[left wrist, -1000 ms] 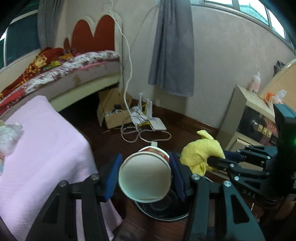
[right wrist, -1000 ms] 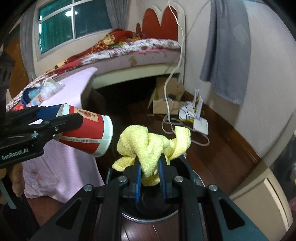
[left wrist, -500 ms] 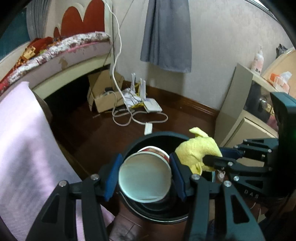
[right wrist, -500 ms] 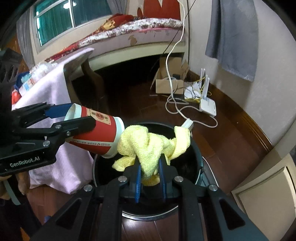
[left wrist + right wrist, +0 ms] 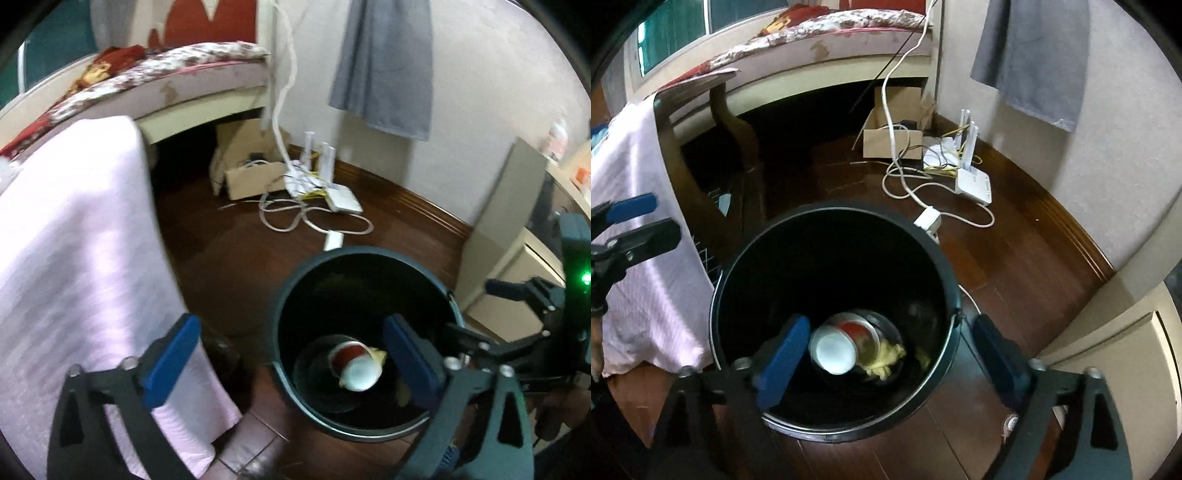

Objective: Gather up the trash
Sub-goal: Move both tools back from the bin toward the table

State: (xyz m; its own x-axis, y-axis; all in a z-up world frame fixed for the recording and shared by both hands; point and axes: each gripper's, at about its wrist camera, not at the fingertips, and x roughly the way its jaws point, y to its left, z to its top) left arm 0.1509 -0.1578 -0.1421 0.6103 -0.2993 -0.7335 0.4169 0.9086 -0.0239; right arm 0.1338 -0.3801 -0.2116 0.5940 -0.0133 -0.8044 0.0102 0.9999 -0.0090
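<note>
Red-and-white paper cup [image 5: 839, 341] lies on its side at bottom of round black plastic bin [image 5: 746, 258], crumpled yellow cloth [image 5: 882, 360] touching its right (both released); left gripper [image 5: 291, 363], right gripper [image 5: 892, 354] jaws opening wide, nothing between pads

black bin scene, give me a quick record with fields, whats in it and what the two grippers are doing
bin: round black plastic bin on dark wood floor
contents: red and white paper cup on its side, crumpled yellow cloth beside it
left gripper: jaws opening, nothing between the blue fingers
right gripper: jaws opening, empty, above the bin
beside bin: pink cloth
</note>
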